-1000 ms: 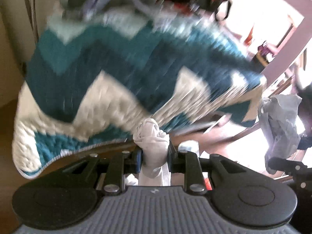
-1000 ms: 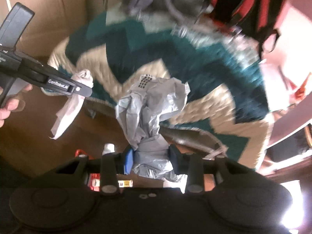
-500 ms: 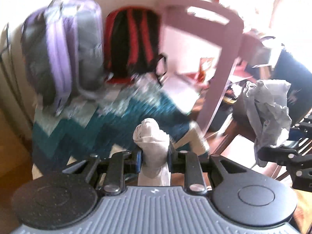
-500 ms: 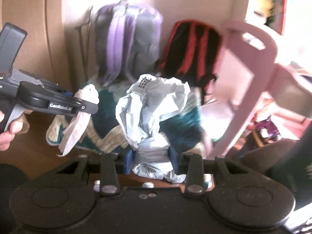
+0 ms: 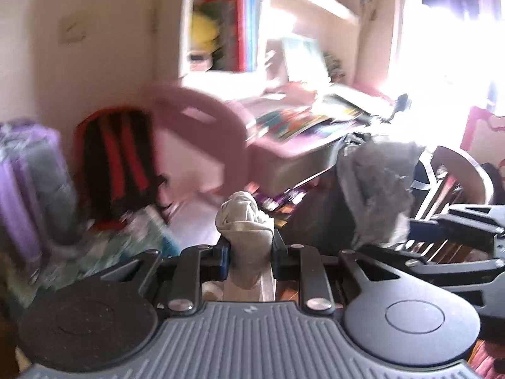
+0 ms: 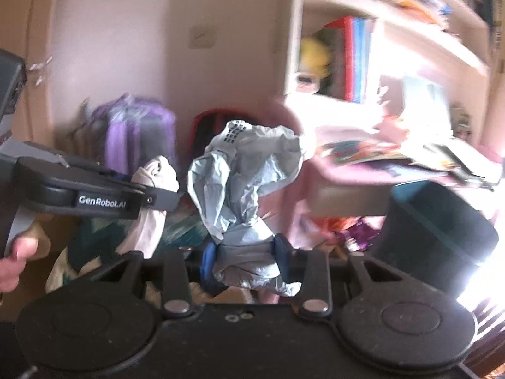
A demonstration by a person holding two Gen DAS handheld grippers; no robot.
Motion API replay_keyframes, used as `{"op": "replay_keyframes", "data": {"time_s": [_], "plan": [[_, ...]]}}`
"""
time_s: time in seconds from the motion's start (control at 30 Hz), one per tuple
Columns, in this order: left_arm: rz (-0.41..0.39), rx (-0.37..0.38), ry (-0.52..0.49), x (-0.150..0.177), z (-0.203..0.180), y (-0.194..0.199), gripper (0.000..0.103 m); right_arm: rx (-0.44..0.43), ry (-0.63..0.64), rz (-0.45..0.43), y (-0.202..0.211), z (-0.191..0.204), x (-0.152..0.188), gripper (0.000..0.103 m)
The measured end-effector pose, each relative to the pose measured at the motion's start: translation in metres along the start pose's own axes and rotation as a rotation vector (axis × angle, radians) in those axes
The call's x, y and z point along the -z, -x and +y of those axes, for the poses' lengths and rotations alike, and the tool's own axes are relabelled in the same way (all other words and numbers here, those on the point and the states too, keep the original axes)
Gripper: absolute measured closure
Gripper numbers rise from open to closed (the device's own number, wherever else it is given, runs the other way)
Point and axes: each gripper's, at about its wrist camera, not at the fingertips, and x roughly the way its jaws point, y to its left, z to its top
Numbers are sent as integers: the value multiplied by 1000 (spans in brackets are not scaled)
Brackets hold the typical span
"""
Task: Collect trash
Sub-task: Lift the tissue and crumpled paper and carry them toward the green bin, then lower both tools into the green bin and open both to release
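My left gripper is shut on a crumpled white tissue, which sticks up between the pads and hangs below them. My right gripper is shut on a big crumpled grey plastic bag with a dotted print at its top. In the right wrist view the left gripper reaches in from the left with the white tissue in it, close beside the bag. In the left wrist view the grey bag and the right gripper's black body show at the right. Both are held high in the air.
A dark round bin stands at the right. A pink chair back and a cluttered pink desk lie ahead, a bookshelf above. A purple backpack and a red-and-black one lean on the wall. A hand grips the left handle.
Both grippers have risen and swung right with their loads. The zigzag blanket dropped out of the centre; the backpacks, chair, desk, shelf and dark bin came into view.
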Motion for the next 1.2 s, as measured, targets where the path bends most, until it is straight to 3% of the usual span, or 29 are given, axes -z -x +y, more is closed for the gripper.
{"op": "replay_keyframes", "data": {"time_s": [0.3, 0.47, 0.7, 1.03, 1.2], "plan": [[-72, 116, -83, -79, -98, -44, 80, 214, -96, -78, 23, -107, -21, 66], [-110, 132, -106, -115, -146, -79, 80, 352, -107, -73, 13, -162, -24, 66], [-147, 142, -117, -154, -199, -135, 80, 378, -266, -37, -16, -233, -21, 66], [-18, 100, -171, -153, -234, -237, 79, 371, -314, 91, -66, -267, 1, 65], [183, 87, -195, -134, -241, -287, 79, 383, -337, 201, -83, -272, 6, 65]]}}
